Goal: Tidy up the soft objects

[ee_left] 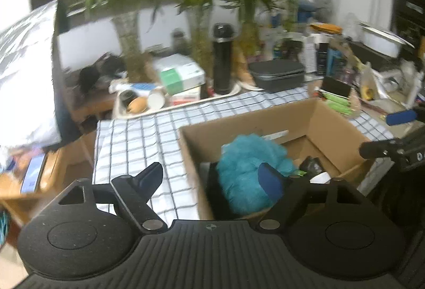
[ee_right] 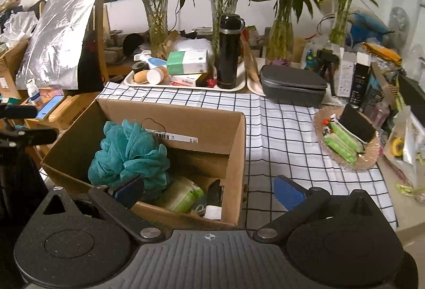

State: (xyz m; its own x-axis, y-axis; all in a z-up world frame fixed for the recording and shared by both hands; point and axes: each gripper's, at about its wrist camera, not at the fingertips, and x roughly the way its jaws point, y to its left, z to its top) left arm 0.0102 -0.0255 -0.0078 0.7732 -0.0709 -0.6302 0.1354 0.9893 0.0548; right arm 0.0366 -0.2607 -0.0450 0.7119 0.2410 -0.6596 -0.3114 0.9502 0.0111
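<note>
Both tools had their fingers spread wide and held nothing. From its own camera, the left tool (ee_left: 213, 177) hung over the near left corner of the cardboard box (ee_left: 329, 113), with one finger over the checked cloth (ee_left: 132, 140) and the other finger over the box. That picture was a bit blurry.

From its own camera, the right tool (ee_right: 209, 189) hung over the near right corner of the same box (ee_right: 236, 145). Its left finger was over the box and its right finger was over the cloth (ee_right: 287, 135).

Inside the box sat a fluffy teal bath sponge (ee_right: 127, 156), leaning toward the left wall. Beside it lay a green and white pack (ee_right: 183, 196) and some small dark things, too hard to make out.

The box stood on the checked cloth on the worktop. Behind it stood a tall black bottle (ee_right: 228, 50) on a white tray (ee_right: 186, 85), a dark grey case (ee_right: 292, 87), and green plants in glass vases (ee_right: 156, 20).
</note>
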